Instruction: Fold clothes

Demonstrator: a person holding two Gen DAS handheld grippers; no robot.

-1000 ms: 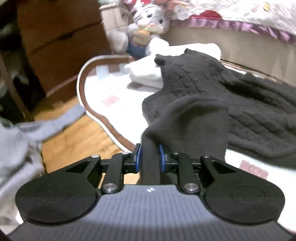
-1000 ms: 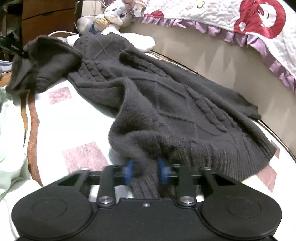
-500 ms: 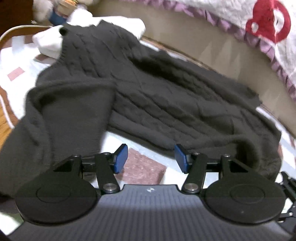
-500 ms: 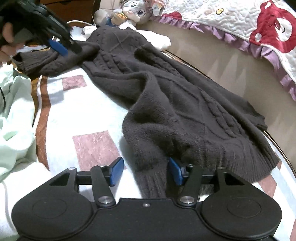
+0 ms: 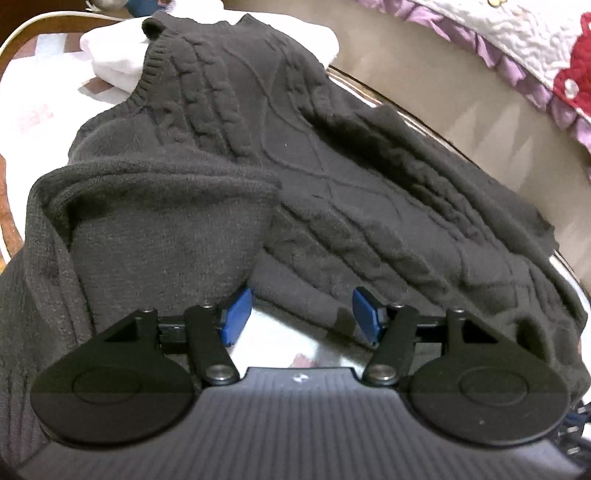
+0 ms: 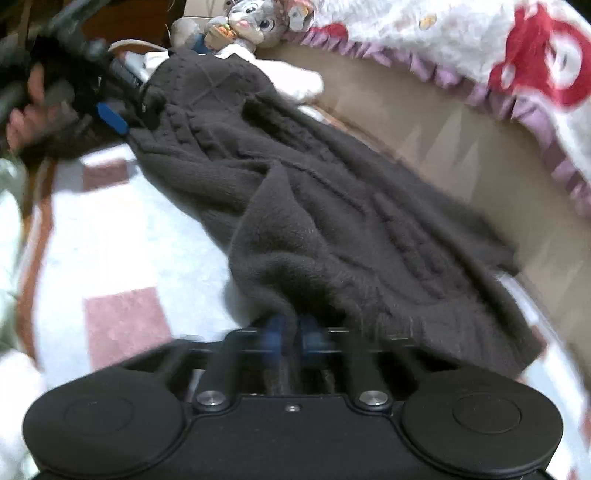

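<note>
Dark cable-knit sweater (image 5: 332, 177) sprawled across the bed (image 6: 122, 240); my right gripper (image 6: 293, 338) pinches its hem (soft, limp, heavy, I judge); left gripper (image 5: 301, 314) opening, empty.

We're in a home bedroom | quilted bedspread (image 6: 424, 40) with purple ruffle | plush bunny (image 6: 251, 24) by the bed | wooden drawers (image 6: 122, 22) behind | checked blanket (image 6: 122, 229) underneath us

Right view motion-blurred; sweater (image 6: 332, 221) hem perhaps between jaws.
</note>
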